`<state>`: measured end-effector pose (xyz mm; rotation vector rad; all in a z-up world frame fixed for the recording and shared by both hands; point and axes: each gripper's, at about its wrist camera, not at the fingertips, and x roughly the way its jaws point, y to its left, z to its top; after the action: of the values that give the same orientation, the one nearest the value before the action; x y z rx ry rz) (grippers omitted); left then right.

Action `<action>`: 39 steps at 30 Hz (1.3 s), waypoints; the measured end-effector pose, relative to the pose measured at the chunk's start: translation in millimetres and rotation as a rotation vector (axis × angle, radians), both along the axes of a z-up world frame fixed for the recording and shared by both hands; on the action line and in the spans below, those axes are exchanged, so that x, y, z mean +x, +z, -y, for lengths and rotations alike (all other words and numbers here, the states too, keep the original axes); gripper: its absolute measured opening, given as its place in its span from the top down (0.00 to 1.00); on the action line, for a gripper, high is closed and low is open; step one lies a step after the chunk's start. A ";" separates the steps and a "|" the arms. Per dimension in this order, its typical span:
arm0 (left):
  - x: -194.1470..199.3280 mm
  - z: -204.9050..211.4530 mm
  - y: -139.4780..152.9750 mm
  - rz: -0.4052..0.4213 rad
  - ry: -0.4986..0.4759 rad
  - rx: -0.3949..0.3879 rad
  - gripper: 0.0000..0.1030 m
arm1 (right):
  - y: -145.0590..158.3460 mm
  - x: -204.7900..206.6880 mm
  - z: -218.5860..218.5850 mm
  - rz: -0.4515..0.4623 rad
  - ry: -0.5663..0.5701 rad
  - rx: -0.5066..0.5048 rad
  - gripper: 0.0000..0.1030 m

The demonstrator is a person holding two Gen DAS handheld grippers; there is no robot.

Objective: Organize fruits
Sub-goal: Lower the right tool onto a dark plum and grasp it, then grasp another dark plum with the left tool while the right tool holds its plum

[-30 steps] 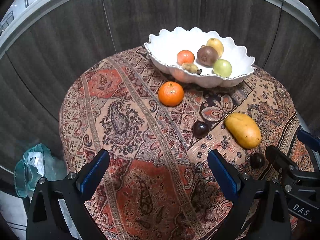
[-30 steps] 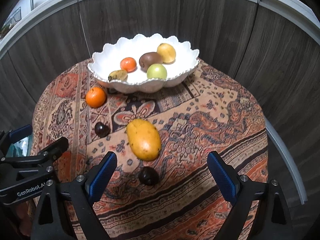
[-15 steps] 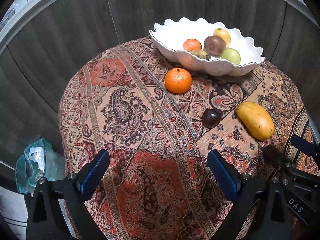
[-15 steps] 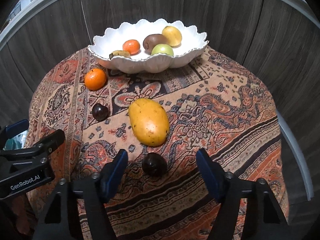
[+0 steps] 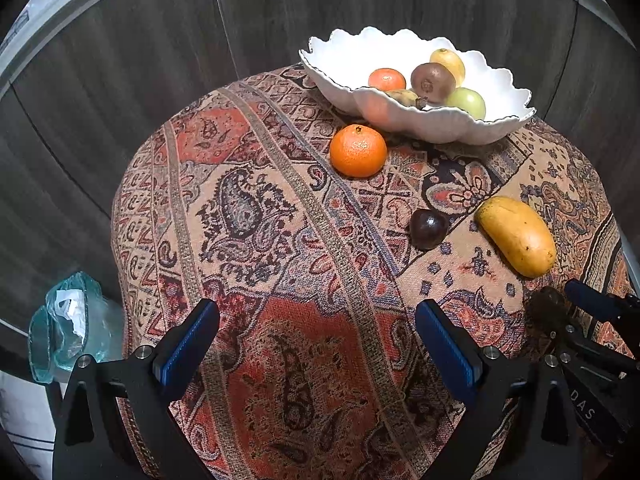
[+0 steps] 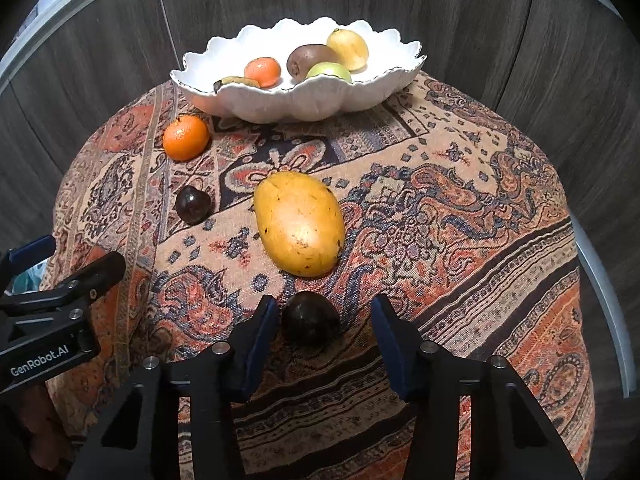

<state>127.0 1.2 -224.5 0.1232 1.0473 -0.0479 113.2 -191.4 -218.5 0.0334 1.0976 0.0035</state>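
Right wrist view: the right tool (image 6: 325,324) stands spread apart over the patterned table (image 6: 460,208), its two blue-padded fingers (image 6: 262,338) flanking a dark round fruit (image 6: 310,319). This fruit lies on the cloth between the fingers, nearer the left pad than the right one; whether that pad touches it cannot be told, and a clear gap remains on the right side. Just beyond the dark round fruit lies the yellow mango (image 6: 300,223), and beyond the mango stands the white scalloped bowl (image 6: 304,98), which holds a small orange, a brown kiwi, a green fruit, a yellow fruit and a small brownish piece. Left of the mango rests a second dark fruit (image 6: 193,204); farther on, close below the bowl's left rim, sits a loose mandarin (image 6: 186,137).

Left wrist view: the left tool (image 5: 316,340) is likewise released, its jaws wide and holding nothing, above bare cloth well short of the mango (image 5: 517,235). The second dark fruit (image 5: 428,229) lies just left of the mango, and the mandarin (image 5: 358,151) lies just beside the bowl (image 5: 448,128). At the right edge the right tool (image 5: 560,302) appears, with the dark round fruit (image 5: 546,305) partly hidden at its tip.
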 end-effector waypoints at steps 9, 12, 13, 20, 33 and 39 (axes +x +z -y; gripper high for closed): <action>-0.1 0.4 -2.1 -0.008 -0.001 -0.004 0.03 | -4.8 0.0 -5.6 -0.007 0.033 0.012 0.71; -0.4 2.5 -2.6 -0.009 -0.008 -0.002 0.03 | -4.6 -0.5 -4.1 -0.004 0.032 0.022 0.71; -0.6 3.2 -2.4 -0.009 -0.011 -0.003 0.03 | -3.9 -0.8 -3.2 -0.004 0.029 0.027 0.71; 4.6 15.6 1.9 0.003 -0.037 -0.028 0.03 | 13.2 -4.7 6.8 0.045 -0.006 0.035 0.71; 34.2 50.8 -2.5 0.031 -0.096 -0.075 0.16 | 38.3 13.0 33.9 0.128 -0.090 0.023 0.71; 48.2 57.1 -13.7 0.005 -0.114 -0.104 0.38 | 38.3 23.0 36.9 0.134 -0.097 0.028 0.71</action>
<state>175.2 -55.8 -238.2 0.0888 1.0303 -0.2052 136.2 -228.2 -180.2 0.1096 0.9606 -0.0650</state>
